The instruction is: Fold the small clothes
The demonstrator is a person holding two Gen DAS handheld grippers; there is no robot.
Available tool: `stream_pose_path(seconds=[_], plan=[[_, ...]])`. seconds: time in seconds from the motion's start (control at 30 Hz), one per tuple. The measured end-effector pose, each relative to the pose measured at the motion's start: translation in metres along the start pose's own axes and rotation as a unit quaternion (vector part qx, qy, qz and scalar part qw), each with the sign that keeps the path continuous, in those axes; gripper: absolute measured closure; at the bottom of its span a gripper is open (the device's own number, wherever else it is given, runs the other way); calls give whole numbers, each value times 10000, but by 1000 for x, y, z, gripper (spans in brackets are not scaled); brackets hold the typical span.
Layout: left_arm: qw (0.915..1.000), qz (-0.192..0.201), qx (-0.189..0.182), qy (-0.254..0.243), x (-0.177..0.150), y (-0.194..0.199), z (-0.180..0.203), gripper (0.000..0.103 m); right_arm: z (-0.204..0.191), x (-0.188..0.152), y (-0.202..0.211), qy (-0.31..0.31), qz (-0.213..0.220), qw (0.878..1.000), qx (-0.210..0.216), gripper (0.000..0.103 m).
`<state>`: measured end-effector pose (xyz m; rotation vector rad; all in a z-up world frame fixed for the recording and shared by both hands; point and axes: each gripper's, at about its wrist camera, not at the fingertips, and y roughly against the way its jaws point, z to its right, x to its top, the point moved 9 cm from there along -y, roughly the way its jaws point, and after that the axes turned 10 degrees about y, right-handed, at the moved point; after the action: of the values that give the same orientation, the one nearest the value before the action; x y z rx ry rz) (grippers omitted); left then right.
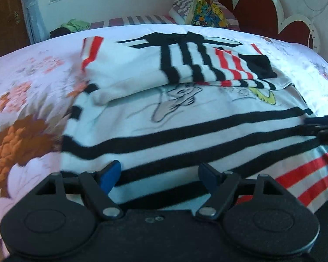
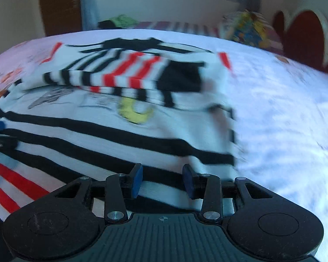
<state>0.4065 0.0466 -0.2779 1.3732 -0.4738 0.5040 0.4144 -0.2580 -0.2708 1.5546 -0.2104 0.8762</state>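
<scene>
A small white shirt point(image 1: 185, 118) with black and red stripes and a cartoon print lies on the bed, its sleeves folded in over the upper part. It also shows in the right wrist view point(image 2: 102, 126). My left gripper point(image 1: 160, 178) is open over the shirt's near left hem, its blue pads apart with the cloth between and under them. My right gripper point(image 2: 163, 180) is open over the near right hem in the same way. The right gripper's fingers show at the right edge of the left wrist view point(image 1: 325, 128).
The bed point(image 1: 28, 91) has a floral sheet on the left and plain white cover on the right point(image 2: 284, 120). A colourful bag point(image 1: 205, 13) and striped pillow lie at the back. A red headboard point(image 1: 262, 6) stands at the far right.
</scene>
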Motion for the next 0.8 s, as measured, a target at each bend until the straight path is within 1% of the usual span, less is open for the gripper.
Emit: stream_pose_path(seconds=[0.1, 0.13, 0.17, 0.2, 0.23, 0.3, 0.37, 0.43, 0.5, 0.53, 0.57, 0.67, 0.8], plan=[[10000, -10, 35, 5, -1, 3, -9, 25, 5, -1, 4, -16, -80, 9999, -67, 64], [9999, -34, 83, 54, -1, 5, -10, 27, 3, 2, 7, -37, -148, 9998, -155, 64], [9997, -67, 180, 152, 0, 7, -10, 30, -2, 9, 13, -47, -66, 9999, -148, 64], [9994, -73, 252, 242, 1, 9, -9, 29, -11, 16, 21, -21, 136, 9999, -6, 64], [9990, -69, 298, 315, 1, 11, -6, 23, -20, 21, 25, 10, 225, 9997, 113, 64], [9988, -78, 300, 385, -2, 12, 1, 17, -39, 26, 24, 47, 210, 9994, 278, 64], [9988, -82, 341, 355, -6, 11, 6, 17, -55, 27, 22, -32, 213, 9984, 529, 64], [9988, -80, 403, 251, -11, 10, 10, 16, -70, 23, 20, 94, 144, 9983, 562, 64], [9985, -74, 477, 255, -17, 10, 9, 15, -78, 12, 11, 271, -126, 9984, 490, 64], [9984, -56, 490, 279, -19, 12, 7, 15, -77, 6, 8, 301, -200, 9985, 403, 64], [9982, -71, 517, 283, -21, 15, 6, 15, -74, 4, 11, 270, -127, 9988, 382, 64], [9977, -139, 573, 344, -27, 23, 2, 14, -61, -7, 19, 265, -213, 9994, 107, 64], [9963, -220, 676, 488, -36, 33, -5, 12, -46, -22, 36, -66, -277, 9995, 116, 63]])
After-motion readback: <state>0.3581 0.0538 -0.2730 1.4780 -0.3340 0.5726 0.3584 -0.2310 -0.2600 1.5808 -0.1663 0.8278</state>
